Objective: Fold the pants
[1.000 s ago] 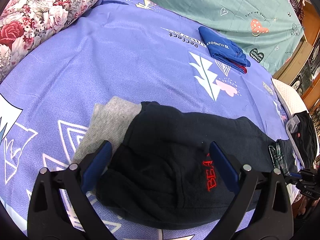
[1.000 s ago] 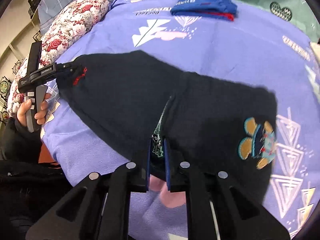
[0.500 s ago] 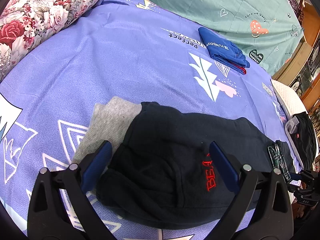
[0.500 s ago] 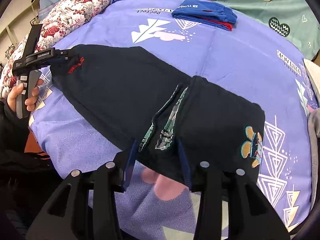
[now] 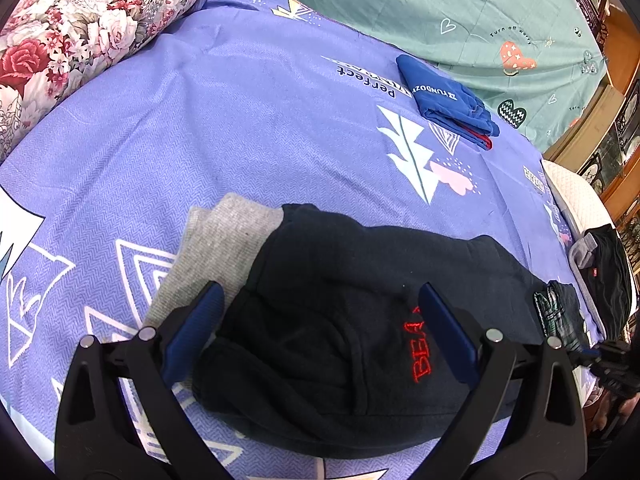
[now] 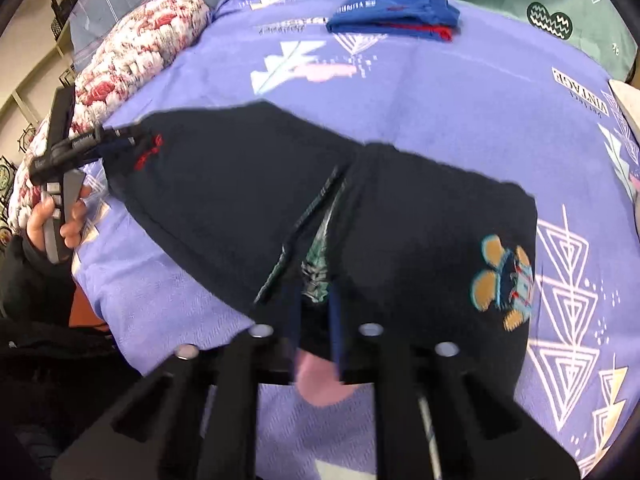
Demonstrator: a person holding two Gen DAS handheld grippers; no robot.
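Black pants (image 5: 344, 312) with red lettering and grey cuffs (image 5: 216, 248) lie folded lengthwise on the purple bedsheet (image 5: 200, 120). My left gripper (image 5: 320, 336) is open, its blue pads either side of the leg end just above the cloth. In the right wrist view the pants (image 6: 248, 184) stretch across the bed, with a bear patch (image 6: 504, 276) near the waist. My right gripper (image 6: 314, 316) stands narrowly open around the green-lined waistband (image 6: 316, 276). The left gripper also shows in the right wrist view (image 6: 116, 140) at the far leg end.
A folded blue garment (image 5: 444, 100) lies at the far side of the bed. A floral pillow (image 5: 80, 28) is at the left. A teal sheet (image 5: 460, 12) covers the back. A grey-and-black garment (image 5: 604, 264) lies at the right bed edge.
My right gripper opened from its shut grip on the waistband, then narrowed around it again. The left gripper stayed open and still.
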